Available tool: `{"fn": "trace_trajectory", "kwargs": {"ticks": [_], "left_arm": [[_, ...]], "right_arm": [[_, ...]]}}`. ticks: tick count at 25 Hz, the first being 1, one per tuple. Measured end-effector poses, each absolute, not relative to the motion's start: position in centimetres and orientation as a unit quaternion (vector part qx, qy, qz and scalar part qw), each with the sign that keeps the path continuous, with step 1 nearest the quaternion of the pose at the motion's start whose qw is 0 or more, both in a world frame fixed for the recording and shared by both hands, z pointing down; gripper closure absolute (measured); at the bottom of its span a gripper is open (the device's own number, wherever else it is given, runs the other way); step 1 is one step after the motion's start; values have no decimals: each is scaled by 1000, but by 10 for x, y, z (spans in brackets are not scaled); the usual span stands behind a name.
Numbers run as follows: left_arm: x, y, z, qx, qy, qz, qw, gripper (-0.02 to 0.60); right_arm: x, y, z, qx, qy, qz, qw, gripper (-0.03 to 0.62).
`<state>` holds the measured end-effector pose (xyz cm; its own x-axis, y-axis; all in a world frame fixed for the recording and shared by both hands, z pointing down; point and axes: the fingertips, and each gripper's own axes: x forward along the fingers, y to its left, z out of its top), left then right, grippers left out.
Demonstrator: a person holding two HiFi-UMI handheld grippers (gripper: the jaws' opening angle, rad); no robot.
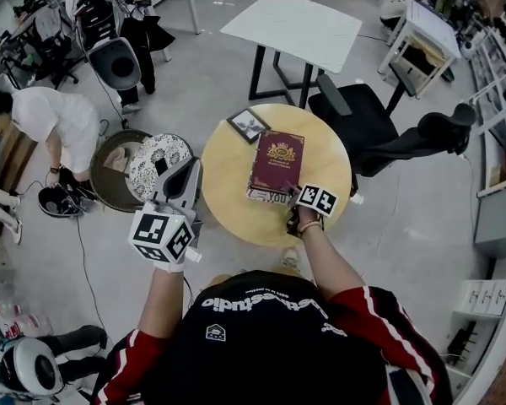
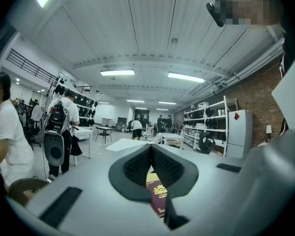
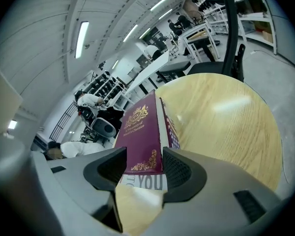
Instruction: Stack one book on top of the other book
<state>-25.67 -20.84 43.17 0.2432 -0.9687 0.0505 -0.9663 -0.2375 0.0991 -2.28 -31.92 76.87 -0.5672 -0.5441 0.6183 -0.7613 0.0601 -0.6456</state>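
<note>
The maroon book (image 1: 277, 160) lies squarely on the lower book (image 3: 148, 182) in the middle of the round counter (image 1: 236, 222), so the stack looks complete. Your right gripper (image 3: 143, 163) sits at its near edge, jaws apart and gripping nothing, probably to square it. Your left gripper (image 2: 150, 150) waits beside the counter, jaws closed and empty.

It looked like a robotics lab or workshop: a broad grey floor (image 1: 194, 83) under strip lights (image 2: 117, 73), metal shelving (image 2: 209, 127) along a brick wall (image 2: 258, 100), white worktables (image 1: 293, 25), an office chair (image 1: 367, 125), and a person (image 1: 55, 125) stooping nearby.
</note>
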Motion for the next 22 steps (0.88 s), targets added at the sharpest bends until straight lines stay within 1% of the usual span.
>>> {"fn": "trace_trajectory", "kwargs": {"ticks": [10,16,22], "left_arm": [[-260,-209,427,782,-621,-16,54,565],[-252,-225,421,784,-618,-30,50,565],[-238,-238,411,790,-610,-38,45,565]], "right_arm": [[-5,-327,754,465,-732,482,121,342],[15,-345,721,477,-768,402,146,342],[29,-357,667,487,-796,333,134,342]]}}
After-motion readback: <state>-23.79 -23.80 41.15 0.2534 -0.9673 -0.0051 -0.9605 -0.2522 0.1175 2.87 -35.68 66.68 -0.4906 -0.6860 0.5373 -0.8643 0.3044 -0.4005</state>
